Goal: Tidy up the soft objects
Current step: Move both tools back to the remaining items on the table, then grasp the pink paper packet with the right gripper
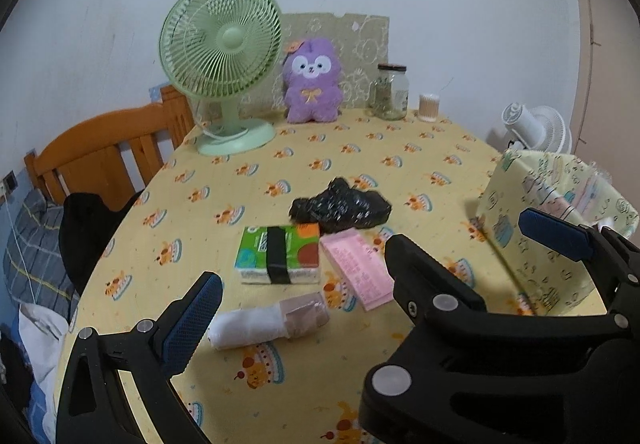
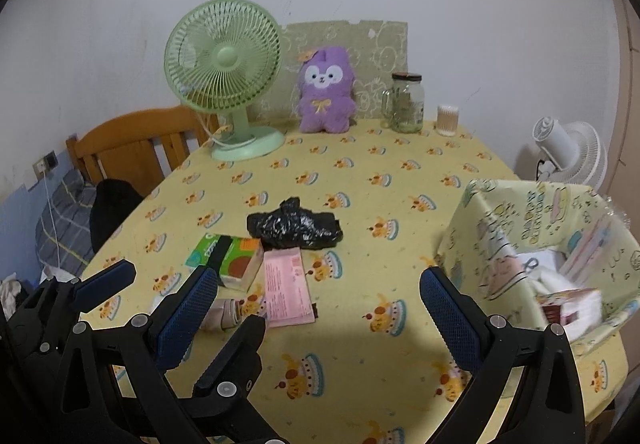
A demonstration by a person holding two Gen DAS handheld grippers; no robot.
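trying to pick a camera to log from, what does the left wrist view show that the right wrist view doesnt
Only the left wrist view shows the whole white rolled bundle; in the right wrist view a finger hides most of it.

Only the right wrist view looks into the fabric basket, showing white items and a small pack inside; the left sees just a pink edge there.

Both show the green tissue pack, pink packet, black bag, purple plush, green fan, and the open left gripper and open right gripper, neither holding anything.
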